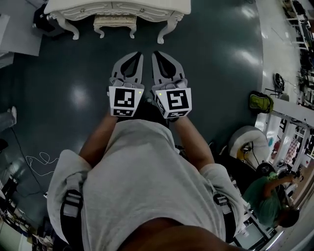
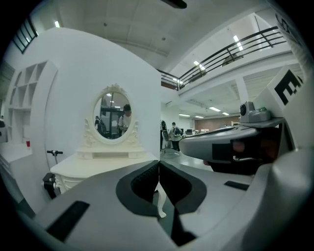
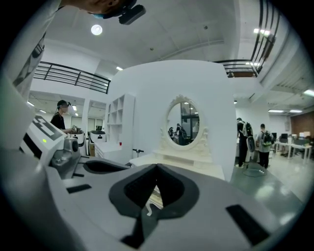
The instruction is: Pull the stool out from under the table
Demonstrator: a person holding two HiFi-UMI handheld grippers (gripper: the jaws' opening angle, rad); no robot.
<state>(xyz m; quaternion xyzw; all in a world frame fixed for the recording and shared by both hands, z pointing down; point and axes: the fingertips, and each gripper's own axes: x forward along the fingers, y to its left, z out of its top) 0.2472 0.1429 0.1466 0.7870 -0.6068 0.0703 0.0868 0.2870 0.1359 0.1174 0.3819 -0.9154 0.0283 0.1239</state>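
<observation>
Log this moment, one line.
phase: pre-grasp | left gripper: jaws shut, empty | right gripper: jaws shut, empty | stool: under table, untouched

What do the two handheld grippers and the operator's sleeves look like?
The left gripper and right gripper: light grey shells, tapered jaws lined with black ribbed pads, each carrying a cube with black-and-white square markers and a green light. Grey short-sleeved T-shirt, black harness straps.

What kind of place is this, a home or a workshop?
Probably a big lab or studio hall, not a home: the white dressing table and oval mirror stand against a partition wall, a railed mezzanine runs above, and people stand beyond.
</observation>
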